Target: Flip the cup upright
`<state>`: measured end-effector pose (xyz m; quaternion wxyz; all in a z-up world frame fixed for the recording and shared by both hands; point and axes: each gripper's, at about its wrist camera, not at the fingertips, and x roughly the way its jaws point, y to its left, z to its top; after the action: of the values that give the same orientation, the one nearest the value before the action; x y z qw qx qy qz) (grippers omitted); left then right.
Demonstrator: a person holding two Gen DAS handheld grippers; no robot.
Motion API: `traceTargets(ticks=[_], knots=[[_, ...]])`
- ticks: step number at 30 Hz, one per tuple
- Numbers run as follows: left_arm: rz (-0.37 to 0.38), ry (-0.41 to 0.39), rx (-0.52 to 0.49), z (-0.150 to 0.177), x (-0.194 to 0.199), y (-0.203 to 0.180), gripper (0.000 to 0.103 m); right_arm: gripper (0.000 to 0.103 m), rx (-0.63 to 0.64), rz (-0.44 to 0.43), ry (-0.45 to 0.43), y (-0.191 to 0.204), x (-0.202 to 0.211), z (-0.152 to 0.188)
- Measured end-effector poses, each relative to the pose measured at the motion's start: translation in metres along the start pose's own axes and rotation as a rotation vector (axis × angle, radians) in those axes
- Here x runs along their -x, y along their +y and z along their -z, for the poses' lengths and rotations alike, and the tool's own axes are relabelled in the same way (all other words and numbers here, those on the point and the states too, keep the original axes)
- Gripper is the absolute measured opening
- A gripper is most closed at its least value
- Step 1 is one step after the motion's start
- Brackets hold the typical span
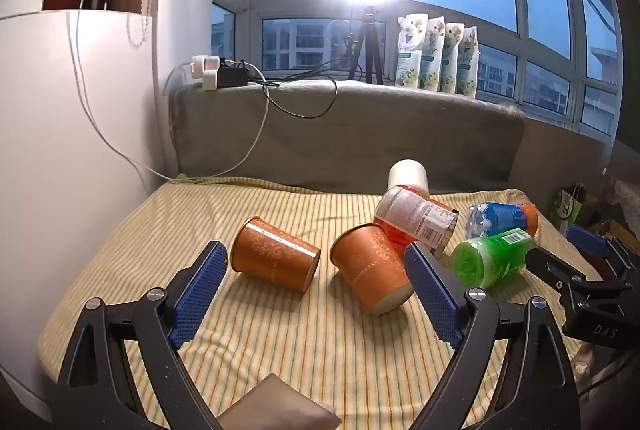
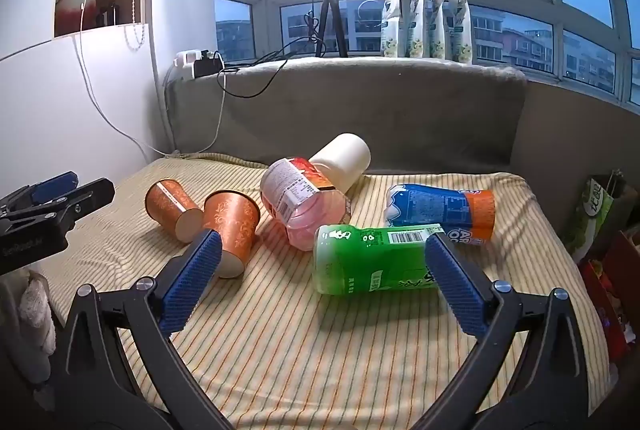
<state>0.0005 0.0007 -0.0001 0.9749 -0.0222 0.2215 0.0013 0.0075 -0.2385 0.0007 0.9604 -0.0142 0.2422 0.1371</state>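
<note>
Orange paper cups lie on their sides on striped cloth: left cup (image 1: 276, 258) alone, right cup (image 1: 372, 267) touching pink bottle (image 1: 416, 220). Left gripper (image 1: 316, 288) & right gripper (image 2: 322, 284) both open, empty. Risk: thin paper wall may crush w/ hard squeeze; nudging right cup could roll bottle.

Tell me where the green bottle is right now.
The green bottle lies on its side on the striped cloth, just ahead of the right gripper, in front of the blue bottle.
</note>
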Motion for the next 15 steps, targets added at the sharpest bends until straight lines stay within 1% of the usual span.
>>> traceTargets(ticks=[1, 3, 15], knots=[[-0.006, -0.013, -0.01, 0.0003, 0.0008, -0.0007, 0.091, 0.103, 0.0, -0.002, 0.003, -0.0002, -0.0006, -0.0003], [-0.009, -0.012, -0.012, 0.0003, 0.0007, -0.0009, 0.091, 0.103, 0.006, 0.004, -0.016, 0.0001, 0.0011, 0.0001], [-0.009, -0.009, -0.011, 0.0011, -0.0007, -0.0002, 0.091, 0.103, 0.01, 0.01, -0.016, -0.0005, 0.0007, -0.0006]])
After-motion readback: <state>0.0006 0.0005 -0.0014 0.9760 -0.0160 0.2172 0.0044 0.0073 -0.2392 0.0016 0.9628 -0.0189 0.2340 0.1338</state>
